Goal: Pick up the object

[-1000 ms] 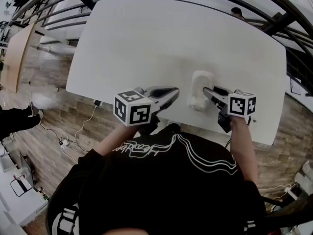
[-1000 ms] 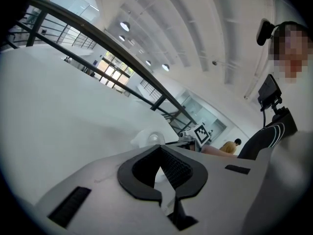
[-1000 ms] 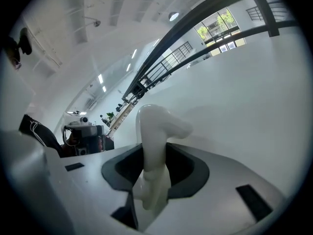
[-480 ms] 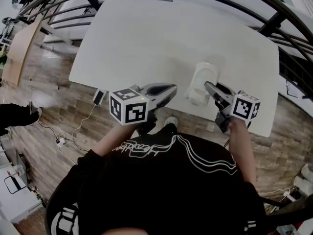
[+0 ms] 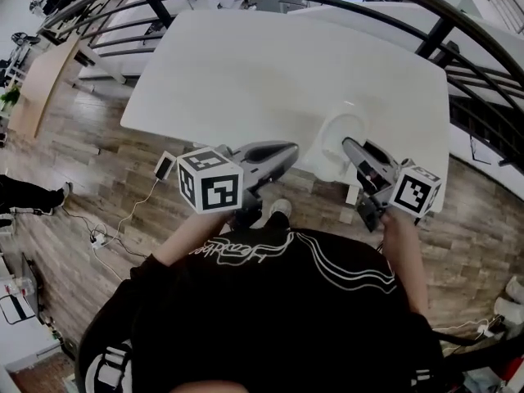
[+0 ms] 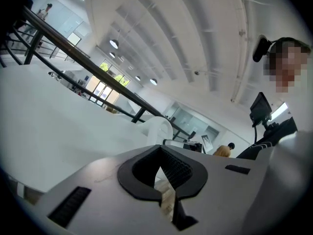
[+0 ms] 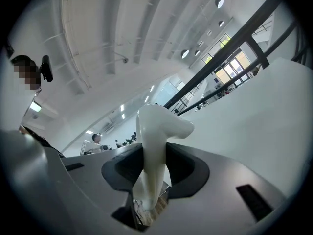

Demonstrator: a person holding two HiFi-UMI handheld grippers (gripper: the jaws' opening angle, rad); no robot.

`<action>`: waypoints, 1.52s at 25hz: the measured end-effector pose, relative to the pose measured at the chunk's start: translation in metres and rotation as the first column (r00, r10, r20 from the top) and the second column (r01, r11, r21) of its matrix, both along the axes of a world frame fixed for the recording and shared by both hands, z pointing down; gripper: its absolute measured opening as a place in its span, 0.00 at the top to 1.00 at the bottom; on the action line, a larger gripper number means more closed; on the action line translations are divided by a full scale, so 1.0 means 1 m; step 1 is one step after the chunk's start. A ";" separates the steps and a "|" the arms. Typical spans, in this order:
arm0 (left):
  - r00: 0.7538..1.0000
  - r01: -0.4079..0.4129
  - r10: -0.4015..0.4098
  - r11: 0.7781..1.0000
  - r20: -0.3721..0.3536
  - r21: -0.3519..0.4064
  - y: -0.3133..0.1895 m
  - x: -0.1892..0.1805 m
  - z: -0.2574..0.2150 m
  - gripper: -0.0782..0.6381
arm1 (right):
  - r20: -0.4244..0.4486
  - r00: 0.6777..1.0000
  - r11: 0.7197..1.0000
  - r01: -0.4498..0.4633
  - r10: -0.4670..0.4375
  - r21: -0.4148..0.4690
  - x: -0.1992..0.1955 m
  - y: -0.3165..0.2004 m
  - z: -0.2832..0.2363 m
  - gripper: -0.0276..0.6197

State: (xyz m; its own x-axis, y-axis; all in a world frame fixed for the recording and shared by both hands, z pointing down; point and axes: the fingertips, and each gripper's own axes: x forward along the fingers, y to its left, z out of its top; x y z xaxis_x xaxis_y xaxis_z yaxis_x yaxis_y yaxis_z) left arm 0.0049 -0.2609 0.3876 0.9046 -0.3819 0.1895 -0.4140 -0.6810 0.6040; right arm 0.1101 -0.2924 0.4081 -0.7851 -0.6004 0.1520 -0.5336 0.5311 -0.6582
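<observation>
The object (image 5: 341, 135) is a glossy white curved piece, held over the near right part of the white table (image 5: 246, 72). My right gripper (image 5: 350, 147) is shut on it. In the right gripper view the white object (image 7: 155, 131) stands up between the dark pads, its bent top above them, and the right gripper (image 7: 155, 155) points steeply upward. My left gripper (image 5: 286, 149) hovers at the table's near edge to the left of the object, shut with nothing in it. In the left gripper view the left gripper (image 6: 160, 153) points toward the object (image 6: 160, 126).
A dark curved railing (image 5: 393, 11) runs behind the table. Below the table's near edge lies wooden floor (image 5: 106, 162) with a power strip (image 5: 164, 166) and cables. The person's shoe (image 5: 280, 209) shows under the edge. More white tables stand beyond the railing.
The right gripper, still shut on the white object, has drawn back toward the table's near edge. The left gripper has kept its place beside it. The head view has tipped further forward.
</observation>
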 end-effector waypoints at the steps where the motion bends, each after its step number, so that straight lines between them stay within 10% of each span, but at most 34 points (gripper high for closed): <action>1: 1.000 0.003 -0.003 1.000 -0.007 0.005 0.000 -0.003 -0.008 0.88 | -0.005 1.000 1.000 0.001 -0.001 0.007 -0.003 0.002 -0.007 0.76; 26: 0.998 0.008 0.003 0.984 -0.064 0.177 0.218 0.043 -0.053 0.88 | -0.037 0.998 0.985 0.051 -0.045 0.163 0.030 0.243 -0.043 0.76; 38: 0.999 0.005 0.003 0.985 -0.049 0.172 0.240 0.045 -0.063 0.88 | -0.023 0.998 0.986 0.061 -0.058 0.156 0.027 0.264 -0.049 0.76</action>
